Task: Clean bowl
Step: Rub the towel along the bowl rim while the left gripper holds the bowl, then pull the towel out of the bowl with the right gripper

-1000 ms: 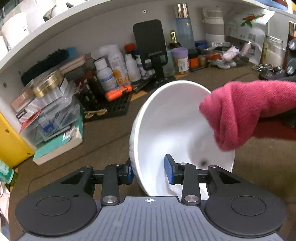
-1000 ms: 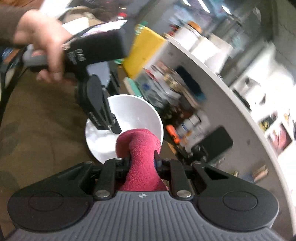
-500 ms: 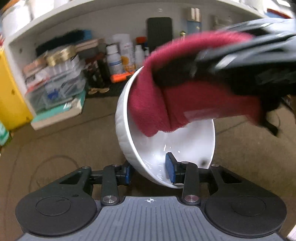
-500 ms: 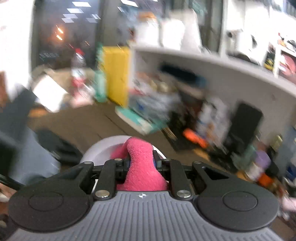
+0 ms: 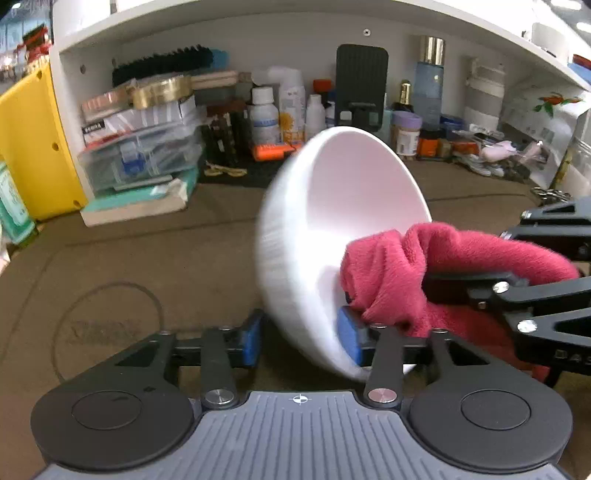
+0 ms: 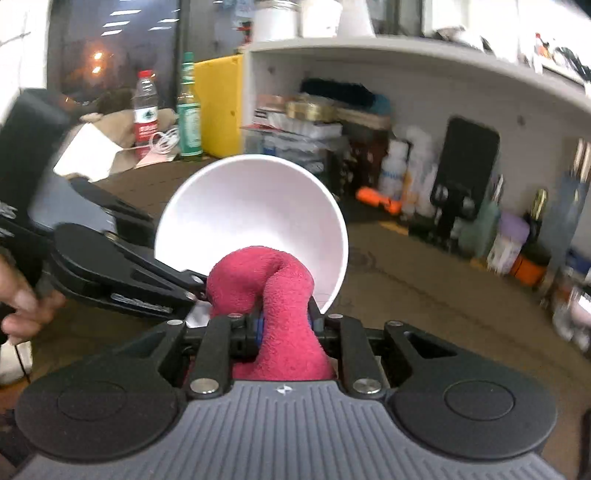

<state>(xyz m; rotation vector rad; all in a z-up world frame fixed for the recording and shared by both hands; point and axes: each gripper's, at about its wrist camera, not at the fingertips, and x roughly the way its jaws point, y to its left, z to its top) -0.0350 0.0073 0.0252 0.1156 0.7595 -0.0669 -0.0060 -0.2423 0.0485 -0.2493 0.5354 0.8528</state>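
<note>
A white bowl [image 5: 332,221] is held tilted on its side above the brown table, its opening facing right. My left gripper [image 5: 301,341] is shut on the bowl's lower rim, one blue pad inside and one outside. My right gripper [image 6: 284,325] is shut on a red cloth [image 6: 280,295]. The cloth [image 5: 413,277] presses into the bowl's lower inside wall near the left gripper's inner pad. In the right wrist view the bowl [image 6: 251,218] opens toward me, with the left gripper [image 6: 195,286] coming in from the left.
A white shelf [image 5: 258,22] runs along the back, with bottles, boxes, a black phone stand [image 5: 362,88] and a yellow bin [image 5: 33,147] under it. The brown table mat [image 5: 129,258] lies below. Bottles [image 6: 188,110] stand at the far left.
The red cloth has moved from the bowl's upper inside down to its lower wall near my left gripper. The bowl has tilted more upright on its side.
</note>
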